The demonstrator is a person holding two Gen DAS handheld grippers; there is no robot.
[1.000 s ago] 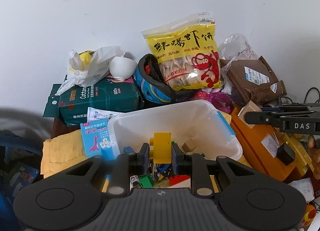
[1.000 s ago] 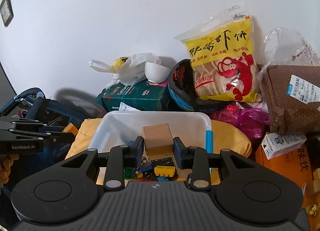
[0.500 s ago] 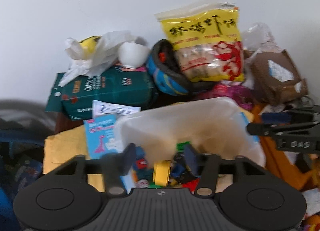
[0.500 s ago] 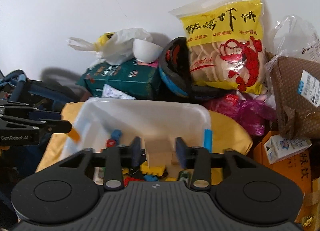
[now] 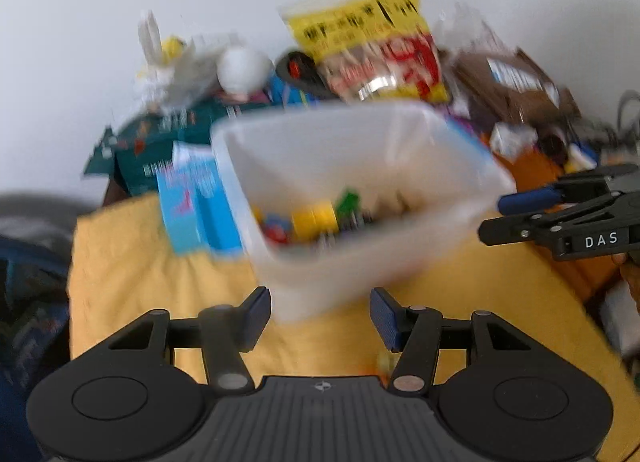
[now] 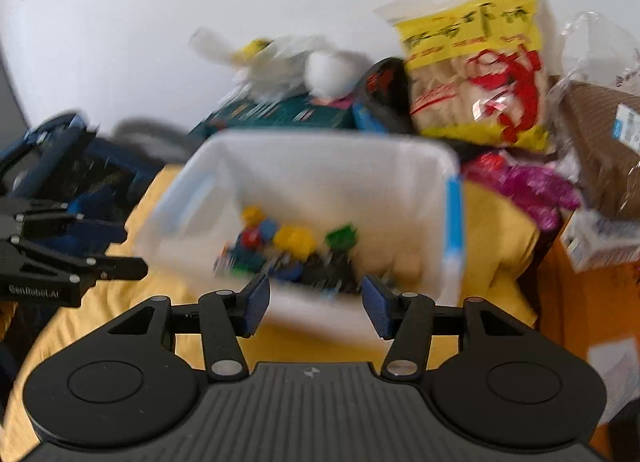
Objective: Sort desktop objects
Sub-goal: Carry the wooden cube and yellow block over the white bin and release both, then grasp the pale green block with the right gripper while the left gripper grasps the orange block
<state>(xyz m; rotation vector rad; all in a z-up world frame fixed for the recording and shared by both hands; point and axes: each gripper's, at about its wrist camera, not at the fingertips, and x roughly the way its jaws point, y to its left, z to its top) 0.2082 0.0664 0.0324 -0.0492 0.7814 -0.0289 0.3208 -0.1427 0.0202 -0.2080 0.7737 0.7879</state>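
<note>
Above the yellow cloth point(image 5: 132, 286), left gripper point(image 5: 319, 317) and right gripper point(image 6: 316, 305) are hovering wide open, empty; swinging blindly risks knocking the tub point(image 6: 320, 158), spilling blocks point(image 6: 294, 240).

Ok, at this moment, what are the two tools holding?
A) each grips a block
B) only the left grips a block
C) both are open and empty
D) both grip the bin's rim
C: the left tool and right tool both gape with nothing between their fingers, short of the white bin.
</note>
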